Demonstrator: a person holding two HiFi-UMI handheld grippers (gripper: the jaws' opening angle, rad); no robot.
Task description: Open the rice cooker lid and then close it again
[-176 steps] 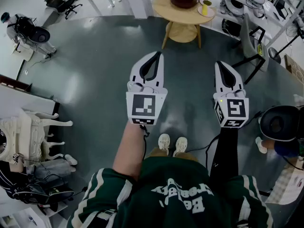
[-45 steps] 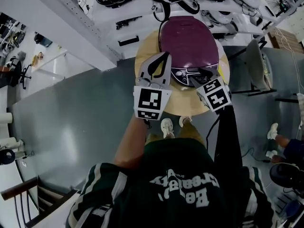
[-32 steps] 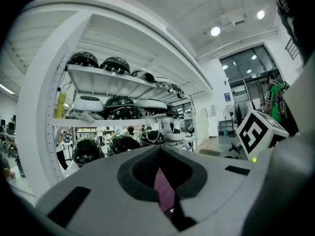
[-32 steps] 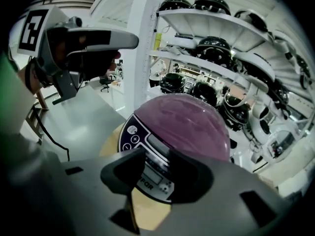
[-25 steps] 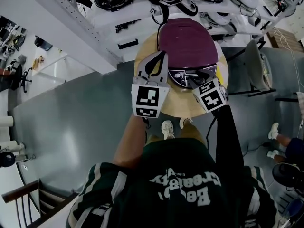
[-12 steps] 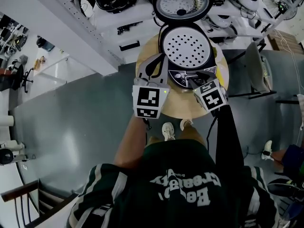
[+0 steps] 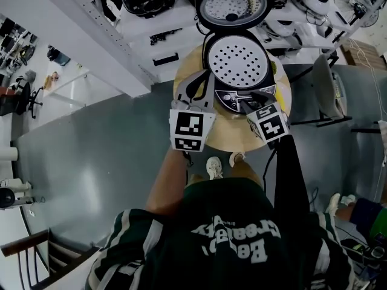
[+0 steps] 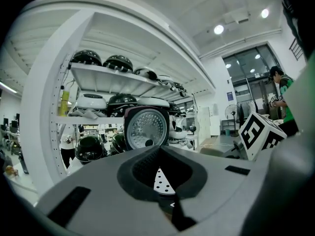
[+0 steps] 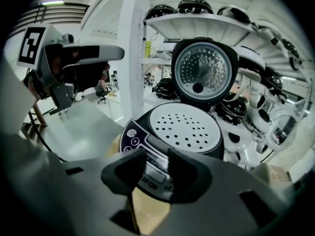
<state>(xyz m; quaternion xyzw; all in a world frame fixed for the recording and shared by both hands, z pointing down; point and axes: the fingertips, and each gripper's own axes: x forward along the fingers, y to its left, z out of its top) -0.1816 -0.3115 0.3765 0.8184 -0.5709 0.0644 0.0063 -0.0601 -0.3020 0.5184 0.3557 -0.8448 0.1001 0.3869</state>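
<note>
While the round dark rice cooker (image 7: 239, 71) is sitting on the round pale wooden surface (image 7: 225, 132), its maroon-edged lid (image 7: 233, 3) is standing upright at the back. This is exposing the pale perforated inner plate (image 9: 184, 127).

The right hand-held gripper (image 7: 249, 103) is hovering over the black control panel (image 9: 132, 137) at the cooker's front edge. Its jaws are standing wide and clamping nothing, and only the panel's display is showing through the gap. I am judging this as the spot where the lid release is sitting.

The left hand-held gripper (image 7: 204, 76) is hanging just beside the cooker's left flank, jaws pinched together and empty. It is probably waiting there out of the lid's swing path.

The opening half is looking done. Closing is calling for a reach up to the raised lid's rim.
</note>
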